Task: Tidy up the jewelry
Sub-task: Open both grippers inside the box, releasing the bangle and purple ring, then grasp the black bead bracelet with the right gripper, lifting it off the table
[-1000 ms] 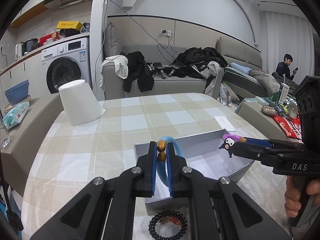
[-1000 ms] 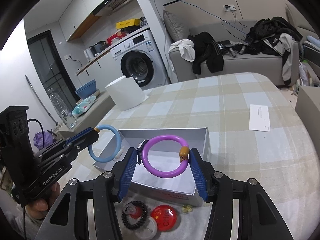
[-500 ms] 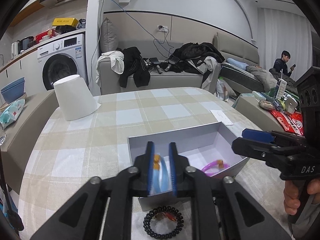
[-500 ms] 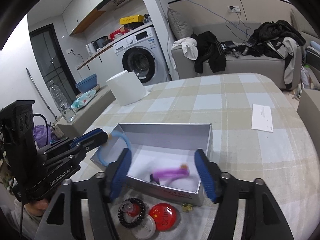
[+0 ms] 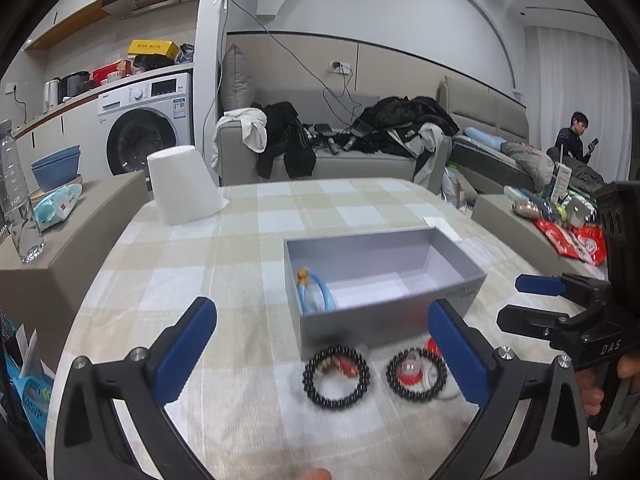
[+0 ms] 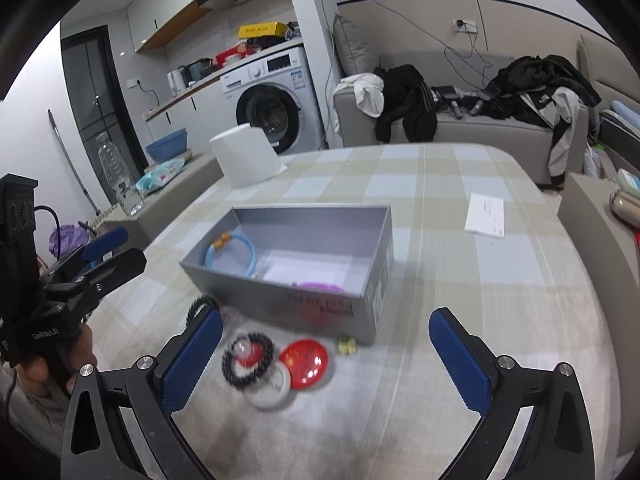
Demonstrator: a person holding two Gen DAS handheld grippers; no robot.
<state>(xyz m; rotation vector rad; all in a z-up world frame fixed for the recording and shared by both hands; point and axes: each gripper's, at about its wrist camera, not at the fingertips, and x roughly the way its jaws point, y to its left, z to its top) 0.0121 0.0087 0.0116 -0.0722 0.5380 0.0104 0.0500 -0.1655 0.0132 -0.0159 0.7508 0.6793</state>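
A grey open box [image 5: 384, 308] [image 6: 280, 292] stands on the checked tablecloth. A blue ring [image 5: 322, 286] [image 6: 252, 258] lies at its left end, and a purple ring [image 6: 320, 287] lies behind its front wall. In front of the box are two black bead bracelets [image 5: 308, 376] [image 5: 394, 376], a red badge [image 6: 306, 362] and a white ring [image 6: 272, 396]. My left gripper [image 5: 320, 306] [image 6: 130, 246] hovers before the box. Its jaws are opening wide and grip nothing. My right gripper [image 6: 326, 316] [image 5: 512, 300] is beside it, jaws opening too, also with nothing held.
A white paper roll [image 5: 184, 184] stands at the table's far left corner. A paper slip [image 6: 486, 214] lies to the right of the box. A water bottle [image 5: 16, 200] stands on the left side bench. A person [image 5: 576, 136] sits far right.
Both grippers let go of their rings, blue from the left and purple from the right, and these now lie in the box. Both drew back from it with jaws spread wide.
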